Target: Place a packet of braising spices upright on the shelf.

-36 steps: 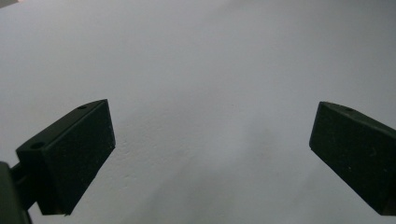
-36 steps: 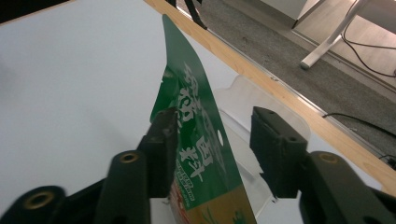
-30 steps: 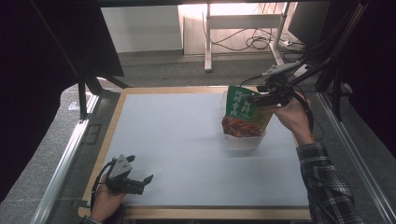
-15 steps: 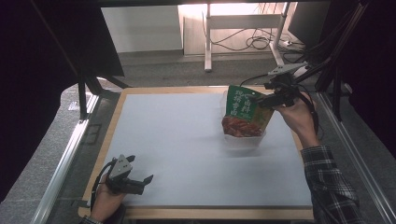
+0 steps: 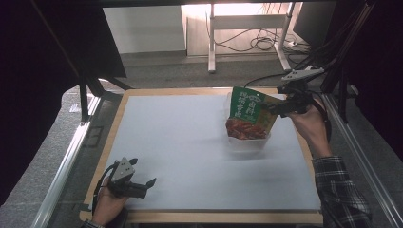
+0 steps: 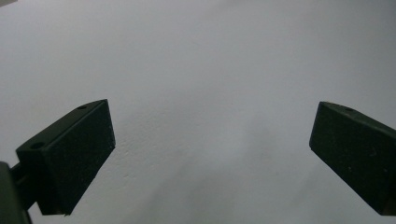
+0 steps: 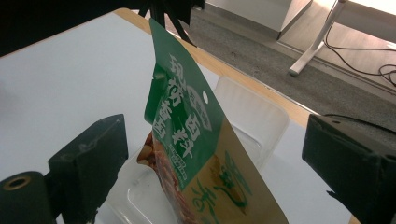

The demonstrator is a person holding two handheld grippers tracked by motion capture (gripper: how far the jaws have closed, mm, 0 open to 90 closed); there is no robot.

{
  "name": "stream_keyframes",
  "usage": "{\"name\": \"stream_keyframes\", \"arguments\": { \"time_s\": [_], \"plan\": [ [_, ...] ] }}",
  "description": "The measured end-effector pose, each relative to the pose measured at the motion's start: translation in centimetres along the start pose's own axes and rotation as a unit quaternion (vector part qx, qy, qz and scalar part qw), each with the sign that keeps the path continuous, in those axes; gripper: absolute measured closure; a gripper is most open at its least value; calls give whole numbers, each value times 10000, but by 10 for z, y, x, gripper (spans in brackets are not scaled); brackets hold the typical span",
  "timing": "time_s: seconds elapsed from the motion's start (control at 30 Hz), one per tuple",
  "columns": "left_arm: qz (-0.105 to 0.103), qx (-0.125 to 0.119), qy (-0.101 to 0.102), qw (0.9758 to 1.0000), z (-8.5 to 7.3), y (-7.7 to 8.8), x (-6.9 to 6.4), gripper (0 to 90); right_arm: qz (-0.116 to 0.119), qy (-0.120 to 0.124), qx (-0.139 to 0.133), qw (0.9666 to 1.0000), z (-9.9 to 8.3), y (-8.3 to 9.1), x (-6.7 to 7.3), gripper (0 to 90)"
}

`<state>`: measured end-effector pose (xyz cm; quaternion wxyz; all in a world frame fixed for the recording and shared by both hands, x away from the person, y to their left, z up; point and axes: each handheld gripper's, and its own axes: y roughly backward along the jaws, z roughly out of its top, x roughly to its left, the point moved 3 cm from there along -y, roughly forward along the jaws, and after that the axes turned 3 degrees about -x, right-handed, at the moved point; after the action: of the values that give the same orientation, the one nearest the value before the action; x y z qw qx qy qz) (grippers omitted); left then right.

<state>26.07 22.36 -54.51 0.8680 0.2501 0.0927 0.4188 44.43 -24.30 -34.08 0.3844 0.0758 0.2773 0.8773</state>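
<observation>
Snack pouch (image 5: 250, 114) stands in clear tray (image 5: 247, 141); right gripper (image 5: 278, 107) fingers spread beside it; left gripper (image 5: 151, 182) fingers spread.

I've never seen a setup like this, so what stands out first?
A green snack bag stands tilted in a clear tray at the table's far right. The right gripper, jaws open, sits beside the bag. The left gripper, also open, rests at the near left corner.
</observation>
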Motion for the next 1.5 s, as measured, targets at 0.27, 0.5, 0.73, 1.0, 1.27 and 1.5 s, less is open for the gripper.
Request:
{"name": "stream_keyframes", "arguments": {
  "time_s": [0.27, 0.5, 0.73, 1.0, 1.27, 1.5],
  "plan": [
    [4, 4, -5, 10000, 0, 0, 0, 1, -20, -95, -133, 9999, -13, 6, 1, 42],
    [1, 1, -2, 10000, 0, 0, 0, 1, -106, -158, -264, 9995, -28, 11, 4, 29],
    [-33, -49, -30, 10000, 1, 1, -1, 1, -91, -310, -365, 9988, -47, 13, 6, 20],
    [-236, -143, 18, 9996, 2, 1, -2, 5, 19, -537, -483, 9974, -67, 16, 10, 20],
    [-432, -274, 153, 9986, 3, 2, 0, 10, 103, -759, -581, 9954, -81, 20, 13, 22],
    [-208, -274, -13, 9994, 3, 3, -2, 10, 87, -770, -505, 9957, -89, 21, 17, 22]
  ]
}}
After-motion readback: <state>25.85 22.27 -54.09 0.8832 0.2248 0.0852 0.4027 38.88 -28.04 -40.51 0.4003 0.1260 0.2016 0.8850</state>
